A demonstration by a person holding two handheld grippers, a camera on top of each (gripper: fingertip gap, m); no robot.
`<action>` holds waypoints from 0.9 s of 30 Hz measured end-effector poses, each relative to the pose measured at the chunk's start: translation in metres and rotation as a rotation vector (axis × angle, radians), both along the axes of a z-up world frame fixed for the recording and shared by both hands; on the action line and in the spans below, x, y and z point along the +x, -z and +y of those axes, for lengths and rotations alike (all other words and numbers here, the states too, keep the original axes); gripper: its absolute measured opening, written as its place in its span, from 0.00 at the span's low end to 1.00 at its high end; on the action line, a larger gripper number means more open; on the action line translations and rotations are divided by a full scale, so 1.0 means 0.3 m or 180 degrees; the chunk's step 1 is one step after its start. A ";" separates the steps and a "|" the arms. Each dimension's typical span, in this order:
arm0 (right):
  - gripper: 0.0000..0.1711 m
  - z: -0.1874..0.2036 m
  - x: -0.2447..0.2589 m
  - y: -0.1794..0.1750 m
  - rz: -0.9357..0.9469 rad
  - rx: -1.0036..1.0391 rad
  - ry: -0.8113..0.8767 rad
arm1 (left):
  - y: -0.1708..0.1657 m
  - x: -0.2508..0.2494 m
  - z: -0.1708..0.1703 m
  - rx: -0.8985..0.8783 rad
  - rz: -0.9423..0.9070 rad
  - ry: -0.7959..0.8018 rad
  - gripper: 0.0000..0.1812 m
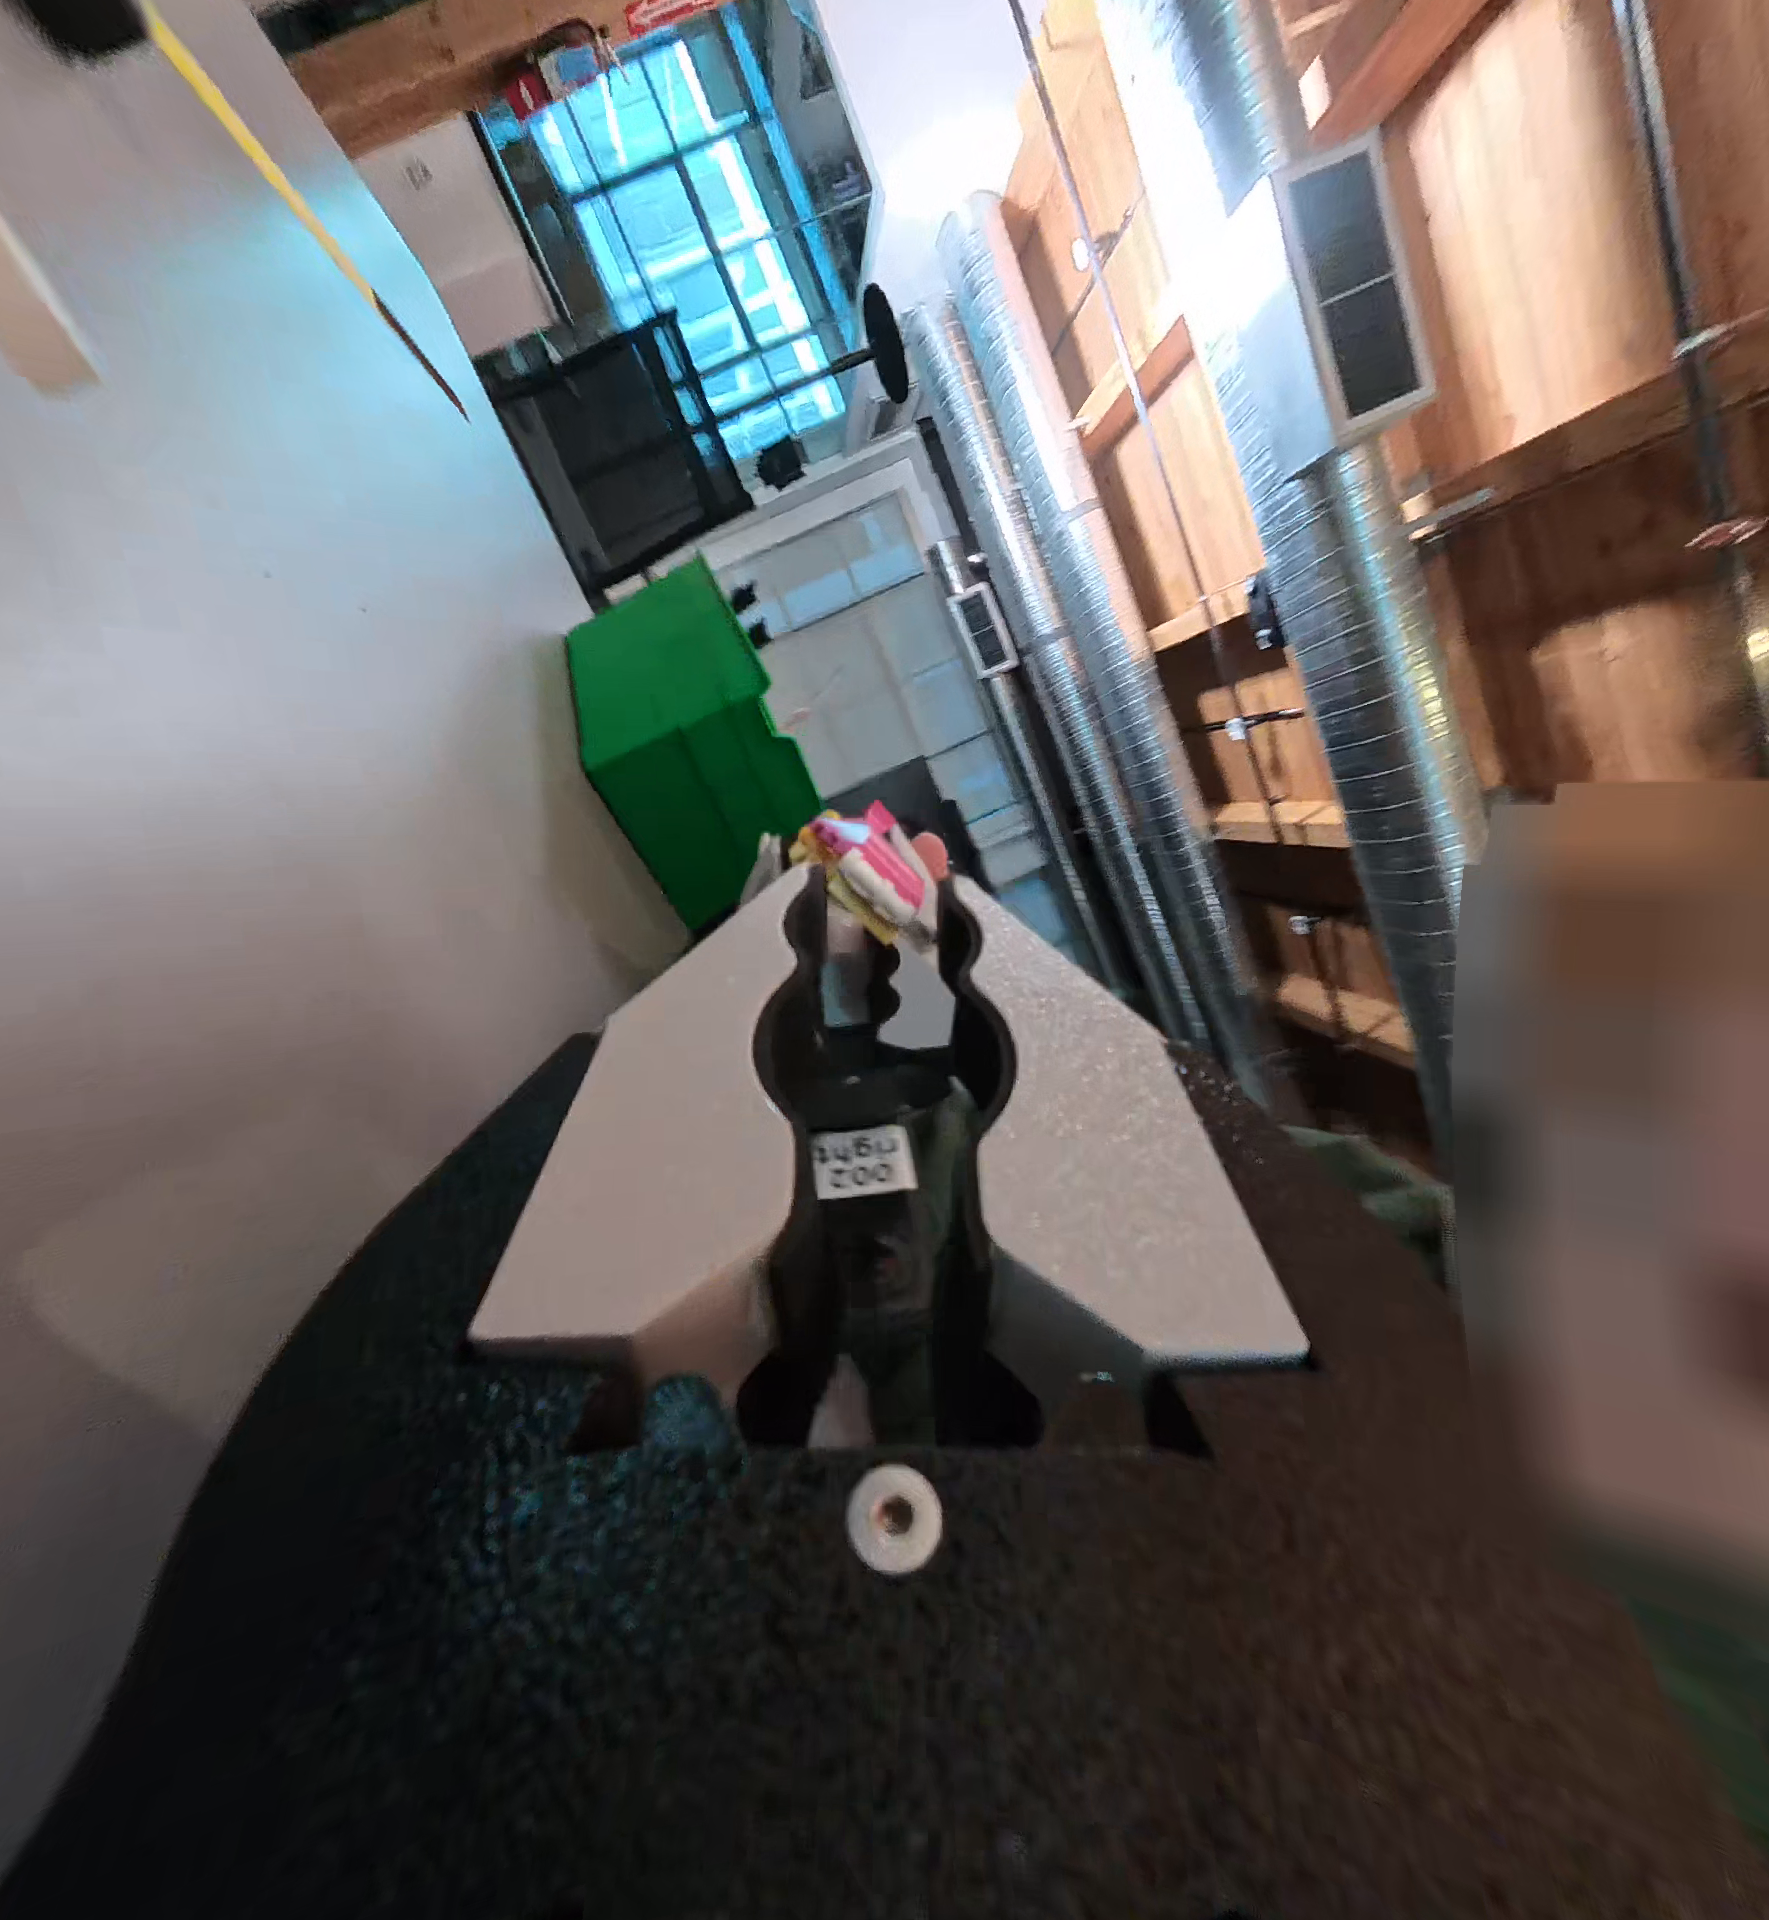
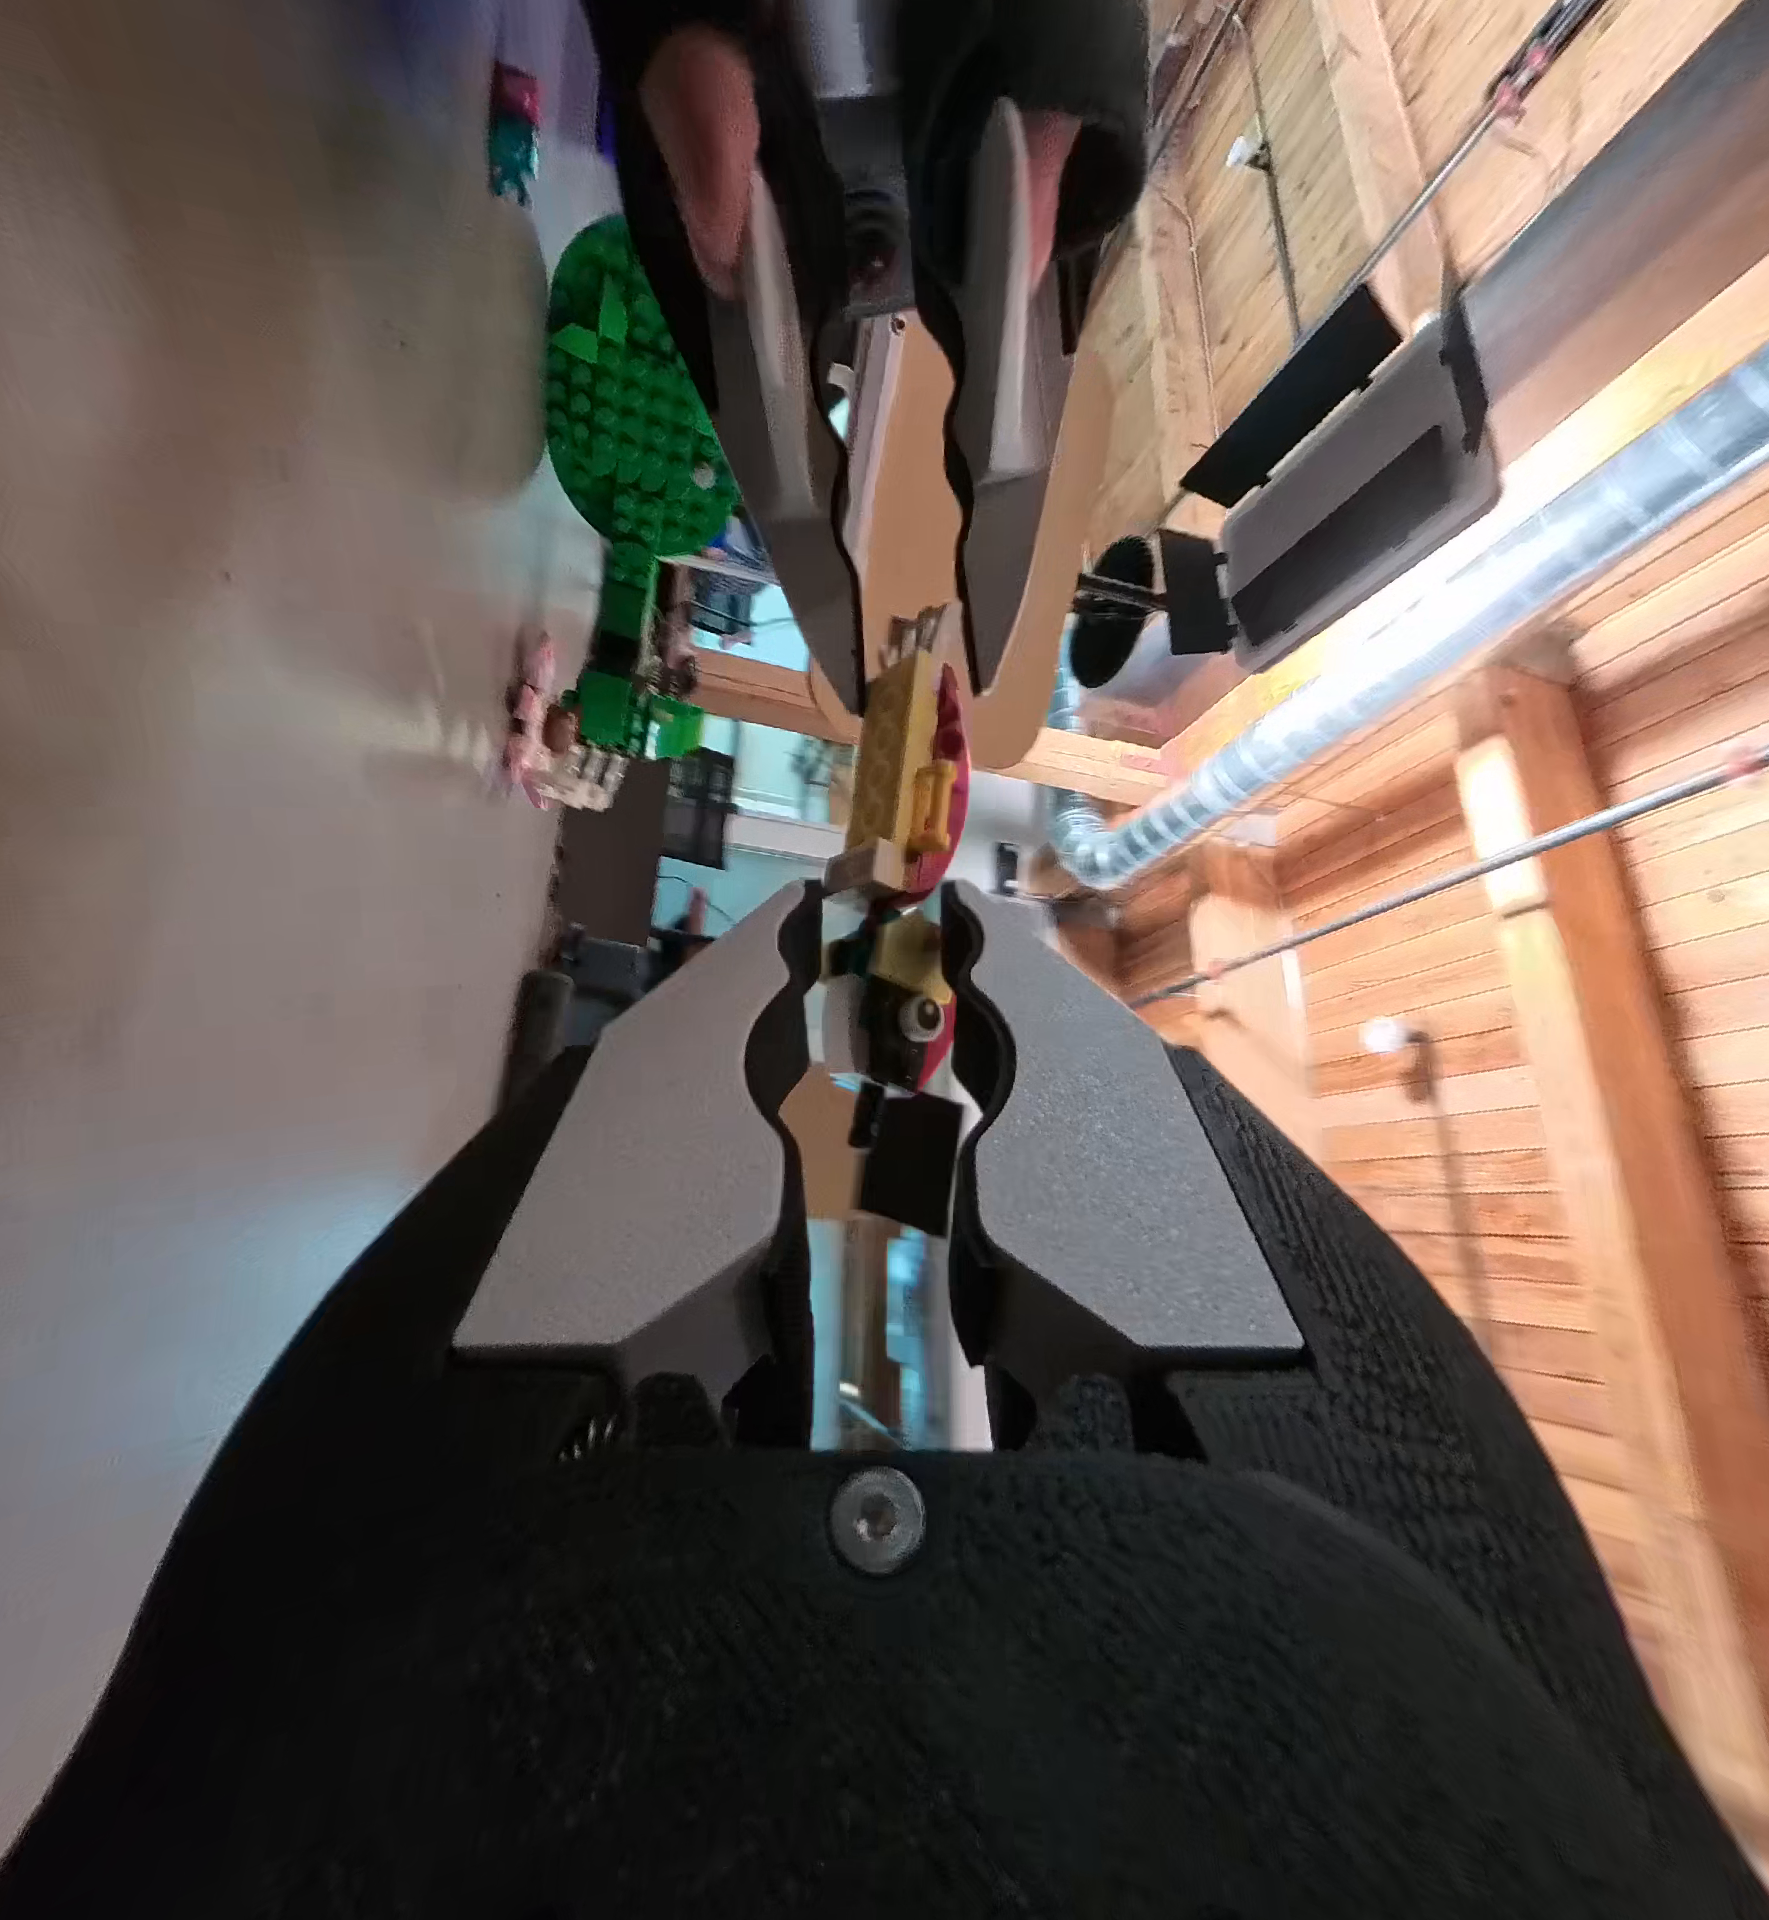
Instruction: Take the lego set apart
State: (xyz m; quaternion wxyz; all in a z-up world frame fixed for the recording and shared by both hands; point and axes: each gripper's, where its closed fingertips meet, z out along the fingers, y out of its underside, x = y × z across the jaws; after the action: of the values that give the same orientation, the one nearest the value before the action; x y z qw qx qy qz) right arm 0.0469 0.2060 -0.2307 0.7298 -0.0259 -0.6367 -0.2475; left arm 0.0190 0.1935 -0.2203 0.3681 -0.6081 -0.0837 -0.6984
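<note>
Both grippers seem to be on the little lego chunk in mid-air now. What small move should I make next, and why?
Probably pull the two grippers slowly apart with a slight twist. The right gripper is shut on the near end of the lego chunk, and the left gripper pinches its far end, with the chunk held off the table. Both ends look gripped, so separating should split it.

My table [image 2: 184,727] is pale and plain, running up the left of the right wrist view. On it, far from me, lies a round green studded plate [image 2: 625,416]. Just nearer sit green bricks [image 2: 615,707], then a small pink and white clump [image 2: 558,748]. In the left wrist view a green bin [image 1: 682,727] stands at its far end.
</note>
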 end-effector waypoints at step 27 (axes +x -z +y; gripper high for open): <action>0.14 -0.003 -0.113 0.090 0.0209 -0.3289 0.0151 | 0.065 0.000 0.042 0.1094 0.2633 -0.0966 0.01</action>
State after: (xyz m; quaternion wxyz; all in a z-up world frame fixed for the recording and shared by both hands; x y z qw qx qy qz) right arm 0.0129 0.2050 -0.2578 0.6356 -0.4051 -0.6518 0.0837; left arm 0.0190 0.2061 -0.2398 0.5637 -0.7464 0.0988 -0.3396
